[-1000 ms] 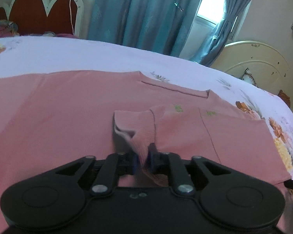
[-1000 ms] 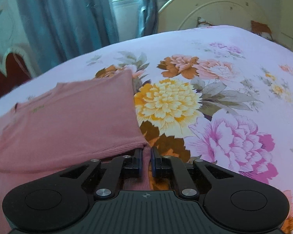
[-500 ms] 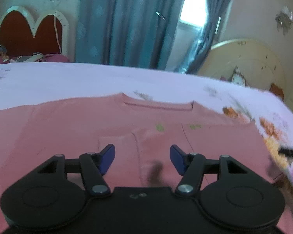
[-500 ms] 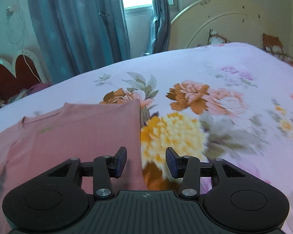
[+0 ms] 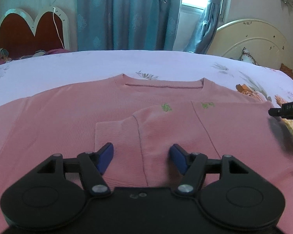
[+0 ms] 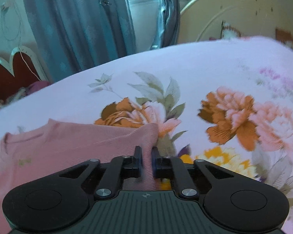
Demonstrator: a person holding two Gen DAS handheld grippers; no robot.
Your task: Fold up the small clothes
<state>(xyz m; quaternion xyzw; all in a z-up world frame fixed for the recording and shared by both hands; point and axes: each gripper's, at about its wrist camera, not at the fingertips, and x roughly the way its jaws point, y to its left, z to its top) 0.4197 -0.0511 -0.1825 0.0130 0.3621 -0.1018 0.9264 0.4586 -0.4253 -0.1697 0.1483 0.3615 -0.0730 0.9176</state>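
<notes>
A pink knit sweater (image 5: 68, 120) lies flat on the bed, neckline away from me, with its right sleeve (image 5: 166, 128) folded in across the chest. My left gripper (image 5: 141, 159) is open and empty just above the folded sleeve cuff. My right gripper (image 6: 146, 156) is shut on the sweater's right folded edge (image 6: 148, 134) near the shoulder. The right gripper's tip also shows in the left wrist view (image 5: 285, 110) at the sweater's right side.
The bed has a pale floral sheet (image 6: 224, 89). A cream headboard (image 5: 254, 41) stands at the right, a red and white one (image 5: 29, 33) at the left. Blue curtains (image 5: 127, 13) and a window are behind.
My left gripper let go of the sleeve cuff, opened and drew back. My right gripper let go of the lower edge, opened, moved up along the fold and shut on the sweater again.
</notes>
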